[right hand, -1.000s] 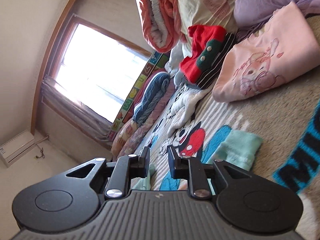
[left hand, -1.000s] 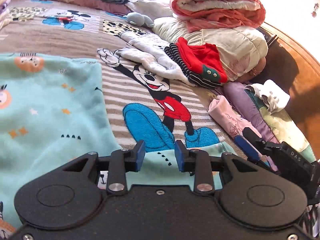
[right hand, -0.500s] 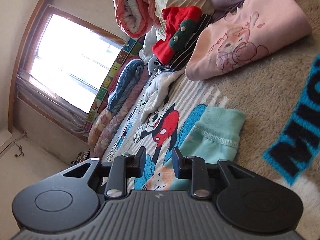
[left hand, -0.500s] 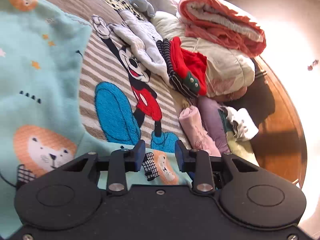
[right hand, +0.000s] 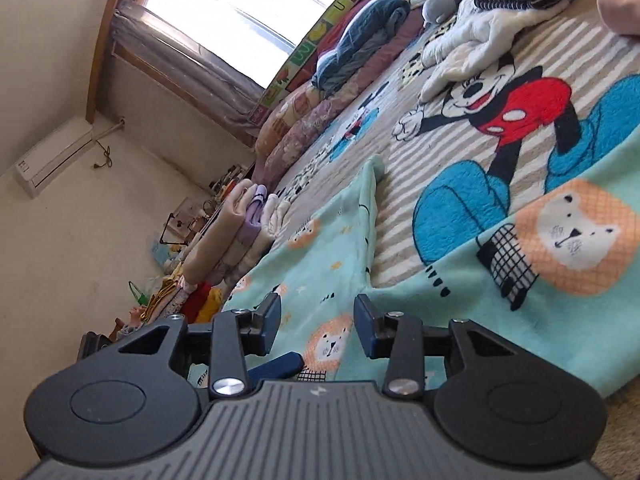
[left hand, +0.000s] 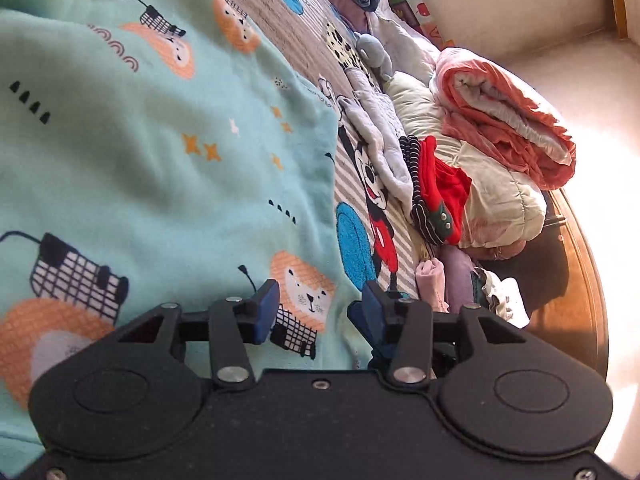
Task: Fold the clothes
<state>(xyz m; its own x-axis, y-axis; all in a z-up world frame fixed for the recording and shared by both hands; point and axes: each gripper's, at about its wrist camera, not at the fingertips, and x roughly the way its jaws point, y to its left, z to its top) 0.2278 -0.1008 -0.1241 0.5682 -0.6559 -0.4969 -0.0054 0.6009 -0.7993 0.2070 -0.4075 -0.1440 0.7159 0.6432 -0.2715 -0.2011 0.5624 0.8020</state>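
Here, in the left wrist view, we see the left gripper (left hand: 316, 304) low over the mint garment (left hand: 152, 152), which lies spread flat on the bed. Its fingers (left hand: 266, 310) have just been opening and stand released, with printed cloth showing in the gap but nothing pinched. The garment's right edge runs down beside the cartoon-mouse blanket (left hand: 372, 208), and a bare strip of blanket lies beyond that edge. Farther from the garment, the strip is hemmed in by a white garment (left hand: 380, 152), a red and striped piece (left hand: 436, 196), a cream quilt (left hand: 500, 200) with a rolled coral quilt (left hand: 508, 120) on top, and folded pink and lilac clothes (left hand: 444, 284).

In the right wrist view, the right gripper (right hand: 318, 326) hovers over the mint garment's near part, fingers (right hand: 366, 330) likewise just opened and holding nothing. A blue finger of the other gripper (right hand: 276, 366) pokes in below. One narrow limb of the garment (right hand: 368, 184) reaches away across the blanket. Past it stands a stack of folded clothes (right hand: 244, 232), and beyond that rolled bedding (right hand: 356, 52) under the window (right hand: 240, 12).
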